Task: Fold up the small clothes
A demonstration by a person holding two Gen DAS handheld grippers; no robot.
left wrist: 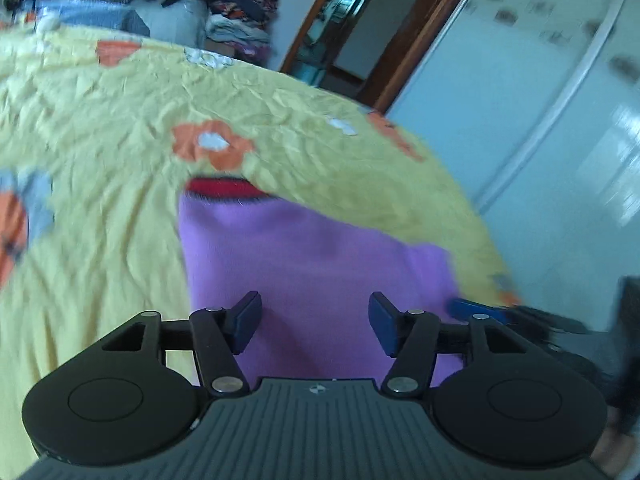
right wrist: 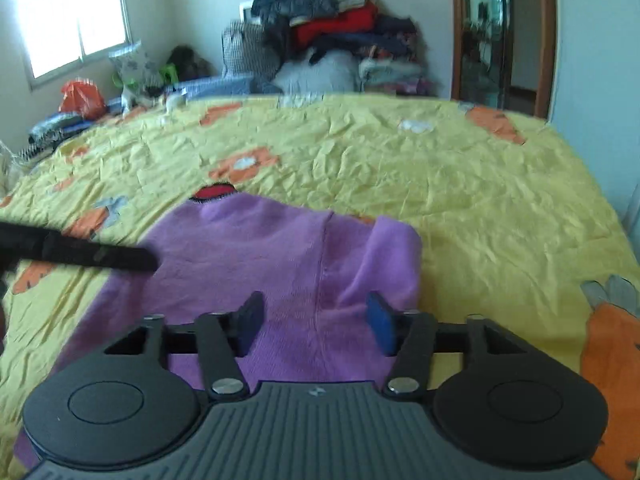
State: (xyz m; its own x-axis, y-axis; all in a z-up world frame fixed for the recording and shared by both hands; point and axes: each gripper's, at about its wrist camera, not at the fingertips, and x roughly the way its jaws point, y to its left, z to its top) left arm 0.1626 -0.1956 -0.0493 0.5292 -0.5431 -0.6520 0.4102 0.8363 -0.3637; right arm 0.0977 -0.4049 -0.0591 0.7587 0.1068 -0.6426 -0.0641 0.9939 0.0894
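Both views sit just behind their own fingers, low and close over the purple sweater [left wrist: 304,264] lying on the yellow bedspread [left wrist: 100,128]. The left wrist view tilts and faces toward the doorway [left wrist: 352,20] at 1 o'clock. The right wrist view looks level along the bed toward the clothes pile [right wrist: 332,32] at 12 o'clock. Both share the sweater, bedspread, pile and doorway.

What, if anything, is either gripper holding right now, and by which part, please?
Nothing is held: the left gripper and right gripper both have open jaws above the purple sweater.
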